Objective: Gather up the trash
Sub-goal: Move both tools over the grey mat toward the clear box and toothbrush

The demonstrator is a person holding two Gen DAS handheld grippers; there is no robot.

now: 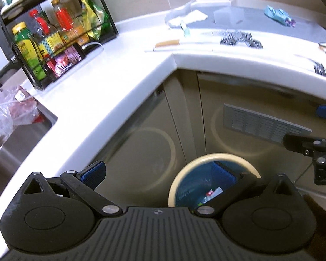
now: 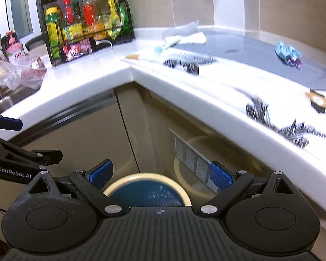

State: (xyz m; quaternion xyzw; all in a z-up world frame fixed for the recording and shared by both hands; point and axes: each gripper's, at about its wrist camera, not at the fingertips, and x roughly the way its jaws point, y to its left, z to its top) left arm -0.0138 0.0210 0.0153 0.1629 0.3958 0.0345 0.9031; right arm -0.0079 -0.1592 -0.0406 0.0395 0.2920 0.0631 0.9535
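Observation:
A round trash bin (image 1: 206, 157) with a cream rim and blue liner stands on the floor in the counter's inner corner, with scraps inside. My left gripper (image 1: 158, 174) hangs open and empty above and left of it. My right gripper (image 2: 160, 176) is open and empty directly over the bin (image 2: 145, 176). On the grey mat lies a crumpled light-blue wrapper (image 1: 278, 14) (image 2: 288, 53). A white crumpled paper (image 1: 189, 17) (image 2: 189, 37) lies near the back wall.
A black rack of bottles (image 1: 54, 34) (image 2: 84, 28) stands on the white counter (image 1: 110, 82). A plastic bag (image 1: 10, 108) lies in the sink. A wooden-handled knife (image 1: 169, 43) and a teal brush (image 2: 160, 48) lie by a black-patterned cloth (image 2: 271, 117). A vent grille (image 1: 265, 124) is on the cabinet door.

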